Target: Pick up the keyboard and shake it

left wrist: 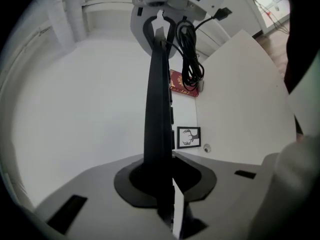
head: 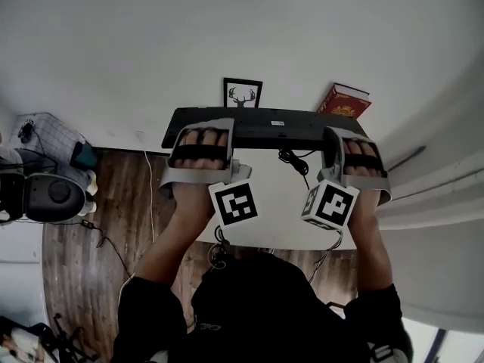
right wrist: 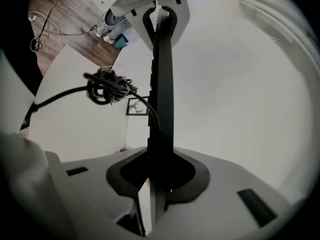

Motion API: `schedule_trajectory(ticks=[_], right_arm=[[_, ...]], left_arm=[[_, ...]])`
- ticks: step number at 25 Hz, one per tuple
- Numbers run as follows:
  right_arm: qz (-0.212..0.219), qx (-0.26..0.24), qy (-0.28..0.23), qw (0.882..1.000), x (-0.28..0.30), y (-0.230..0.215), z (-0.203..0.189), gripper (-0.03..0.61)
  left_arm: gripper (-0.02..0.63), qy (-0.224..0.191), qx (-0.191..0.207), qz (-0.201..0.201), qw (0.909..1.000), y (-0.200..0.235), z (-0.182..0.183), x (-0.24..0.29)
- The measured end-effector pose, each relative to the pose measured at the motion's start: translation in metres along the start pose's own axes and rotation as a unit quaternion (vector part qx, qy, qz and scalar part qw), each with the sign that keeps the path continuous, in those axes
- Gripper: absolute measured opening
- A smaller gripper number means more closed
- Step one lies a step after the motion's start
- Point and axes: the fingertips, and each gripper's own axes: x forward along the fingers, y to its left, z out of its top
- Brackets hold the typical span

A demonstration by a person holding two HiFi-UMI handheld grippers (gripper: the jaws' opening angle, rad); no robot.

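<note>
The white desk (head: 280,214) fills the middle of the head view. Over its far edge hangs one black keyboard (head: 257,127), up in the air and level from side to side, held by both ends. There are two grippers. The left gripper (head: 203,131) is clamped on the keyboard's left end, the right gripper (head: 352,136) on its right end, and each carries one of the two marker cubes (head: 233,203). Only the head view shows those cubes and the person's two forearms.

The gripper views show the grip itself. Each looks along the keyboard edge-on, with its own jaws pressed against the slab's two faces, and each sees the other gripper gripping the far end.

One red book (head: 344,101) stands at the desk's far right corner. One picture frame (head: 242,93) with an antlered deer stands at the far edge, just left of the book.

One bundled cable (head: 291,159) dangles from the middle of the keyboard and seems to hang clear of the desk, though the steep head view makes that hard to judge. The left gripper view adds two things. One is the cable's USB plug (left wrist: 225,13), sticking out free. The other is one small round thing (left wrist: 206,147) on the desk beside the frame, too small to name.
</note>
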Motion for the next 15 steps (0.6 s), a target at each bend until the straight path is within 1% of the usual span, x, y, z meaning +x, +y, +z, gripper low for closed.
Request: schedule_trajectory(ticks=[2, 4, 5, 6, 8, 9, 12, 15], right_arm=[[-0.003, 0.008, 0.019, 1.000, -0.014, -0.001, -0.012, 0.095], [-0.006, 0.013, 0.038, 0.999, -0.024, 0.003, -0.030, 0.095], [-0.008, 0.016, 0.050, 0.999, -0.029, 0.006, -0.040, 0.095], [-0.008, 0.019, 0.064, 0.998, -0.033, 0.009, -0.050, 0.095], [-0.010, 0.021, 0.092, 0.996, -0.043, 0.012, -0.068, 0.095], [-0.010, 0.020, 0.103, 0.994, -0.048, 0.012, -0.075, 0.095], [-0.002, 0.026, 0.119, 0.993, -0.062, 0.017, -0.087, 0.095], [0.016, 0.050, 0.123, 0.991, -0.081, 0.034, -0.088, 0.097]], left_arm=[[0.074, -0.012, 0.005, 0.002, 0.9999, 0.001, 0.012, 0.009], [0.074, -0.028, 0.010, 0.004, 0.9995, 0.001, 0.033, 0.018], [0.073, -0.043, 0.009, -0.002, 0.9990, -0.002, 0.047, 0.023], [0.072, -0.062, 0.004, -0.016, 0.9979, -0.007, 0.063, 0.028], [0.072, -0.102, -0.009, -0.052, 0.9934, -0.019, 0.094, 0.036], [0.072, -0.118, -0.009, -0.060, 0.9912, -0.020, 0.106, 0.041], [0.073, -0.157, 0.001, -0.070, 0.9851, -0.023, 0.138, 0.053], [0.074, -0.183, 0.018, -0.073, 0.9802, -0.033, 0.166, 0.053]])
